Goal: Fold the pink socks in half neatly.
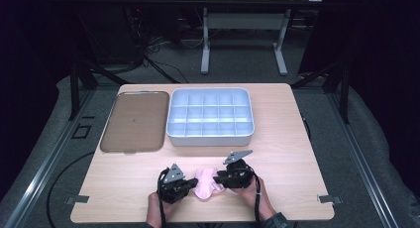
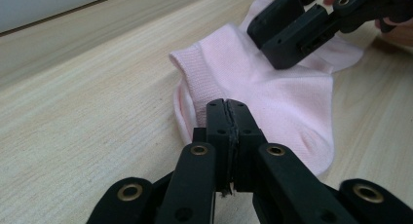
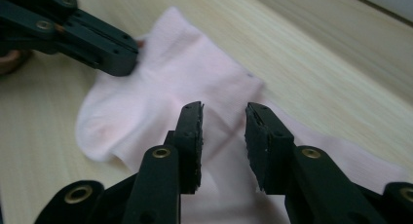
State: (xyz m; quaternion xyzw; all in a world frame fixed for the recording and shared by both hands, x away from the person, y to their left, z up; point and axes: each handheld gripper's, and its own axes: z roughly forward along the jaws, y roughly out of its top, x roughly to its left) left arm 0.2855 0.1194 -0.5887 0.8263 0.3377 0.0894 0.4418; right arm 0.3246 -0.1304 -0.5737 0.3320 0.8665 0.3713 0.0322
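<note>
A pink sock (image 1: 205, 184) lies flat near the table's (image 1: 292, 139) front edge, at about six o'clock from the grey compartment box (image 1: 211, 116), likely waiting to be folded or sorted there. The left gripper (image 2: 227, 118) has its jaws pressed together over the sock's cuff edge; whether fabric is pinched cannot be told. The right gripper (image 3: 223, 131) hovers with jaws apart above the sock's middle, probably ready to pin it.
</note>
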